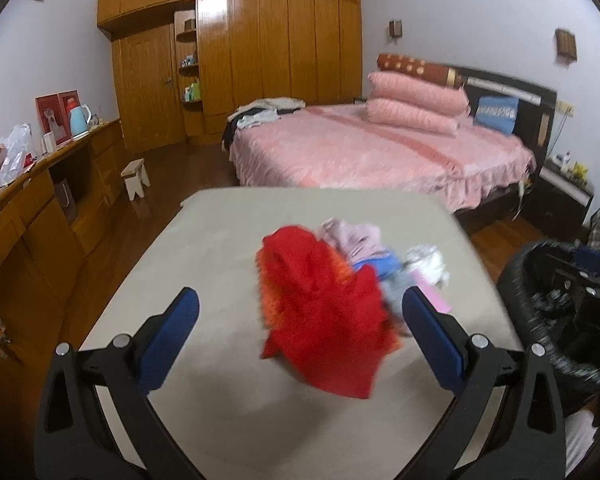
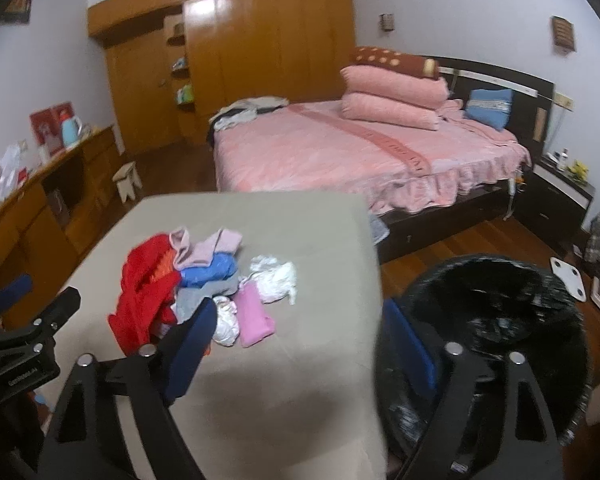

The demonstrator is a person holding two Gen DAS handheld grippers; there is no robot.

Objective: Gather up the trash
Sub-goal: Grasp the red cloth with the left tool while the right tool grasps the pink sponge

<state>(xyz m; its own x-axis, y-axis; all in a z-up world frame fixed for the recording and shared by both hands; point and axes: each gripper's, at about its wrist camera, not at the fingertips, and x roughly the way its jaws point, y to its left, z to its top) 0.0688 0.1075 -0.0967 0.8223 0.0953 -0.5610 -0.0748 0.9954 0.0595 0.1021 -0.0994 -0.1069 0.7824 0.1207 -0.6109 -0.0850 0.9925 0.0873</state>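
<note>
A heap of clutter lies on the beige table point(image 1: 204, 248): a red cloth point(image 1: 320, 312), pink and blue fabric behind it, and crumpled white paper point(image 1: 426, 264). My left gripper point(image 1: 302, 308) is open just above the table, its blue pads either side of the red cloth without touching it. The right wrist view shows the red cloth point(image 2: 144, 276), the white paper point(image 2: 274, 278), a flat pink piece point(image 2: 252, 316) and a crumpled white wrapper point(image 2: 226, 320). My right gripper point(image 2: 300, 320) is open at the table's right edge, with nothing between its pads.
A bin lined with a black bag point(image 2: 496, 304) stands on the floor right of the table point(image 2: 300, 232). A pink bed point(image 1: 372, 152) is behind, a wooden wardrobe point(image 1: 260, 48) at the back, and a low sideboard point(image 1: 40, 208) with a kettle on the left.
</note>
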